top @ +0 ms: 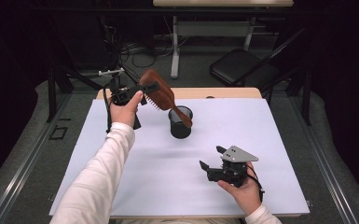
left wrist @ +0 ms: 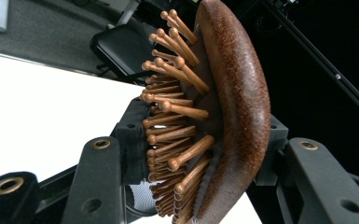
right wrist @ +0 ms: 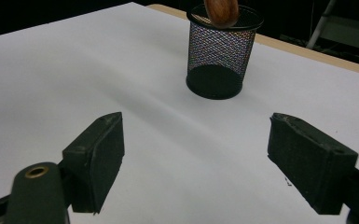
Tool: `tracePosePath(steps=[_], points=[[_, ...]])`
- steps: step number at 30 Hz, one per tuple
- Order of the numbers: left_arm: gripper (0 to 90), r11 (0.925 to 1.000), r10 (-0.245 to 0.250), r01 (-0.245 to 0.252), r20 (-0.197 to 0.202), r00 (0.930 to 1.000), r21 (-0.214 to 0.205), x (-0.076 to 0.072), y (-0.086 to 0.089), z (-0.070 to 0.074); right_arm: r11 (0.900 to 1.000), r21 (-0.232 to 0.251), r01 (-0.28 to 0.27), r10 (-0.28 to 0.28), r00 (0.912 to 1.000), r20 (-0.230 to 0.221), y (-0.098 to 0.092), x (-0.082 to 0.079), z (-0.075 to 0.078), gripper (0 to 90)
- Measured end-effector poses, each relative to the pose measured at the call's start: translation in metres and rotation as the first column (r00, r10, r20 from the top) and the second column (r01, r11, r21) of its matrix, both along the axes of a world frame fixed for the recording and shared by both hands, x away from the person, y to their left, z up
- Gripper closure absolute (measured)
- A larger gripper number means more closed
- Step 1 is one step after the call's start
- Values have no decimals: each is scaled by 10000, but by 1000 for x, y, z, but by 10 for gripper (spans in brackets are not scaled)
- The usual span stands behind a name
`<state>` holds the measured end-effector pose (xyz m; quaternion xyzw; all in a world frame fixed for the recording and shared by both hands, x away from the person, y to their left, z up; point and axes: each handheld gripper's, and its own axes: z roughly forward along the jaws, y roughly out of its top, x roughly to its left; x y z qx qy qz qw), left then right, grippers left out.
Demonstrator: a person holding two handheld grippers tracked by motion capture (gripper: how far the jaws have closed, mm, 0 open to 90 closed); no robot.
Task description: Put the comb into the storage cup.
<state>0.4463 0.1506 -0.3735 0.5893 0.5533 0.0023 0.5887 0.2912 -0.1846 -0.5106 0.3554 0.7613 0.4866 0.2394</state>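
Left hand-held gripper [left wrist: 200, 140] clamped on wooden hairbrush [left wrist: 233, 107], bristles close-up, handle over mesh cup [top: 181, 122], right hand-held gripper [right wrist: 196, 158] jaws apart, white bench [top: 261, 135], dark room

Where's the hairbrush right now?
High view, upper left of centre: the hairbrush is clamped in the left gripper, handle tip over the rim of the mesh cup.

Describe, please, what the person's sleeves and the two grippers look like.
Both arms wear white long sleeves. The left gripper and right gripper are black, with flat rectangular fingers and brass-ringed pivot holes. The right one carries a grey three-cornered plate. Black cables trail from each.
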Motion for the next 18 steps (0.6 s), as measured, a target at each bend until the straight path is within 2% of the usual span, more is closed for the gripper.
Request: tracePosePath(steps=[18], points=[[503, 9989, 391, -398, 300, 9988, 241, 7, -10, 13, 9998, 182, 14, -12, 10000, -91, -1, 0, 1, 180]])
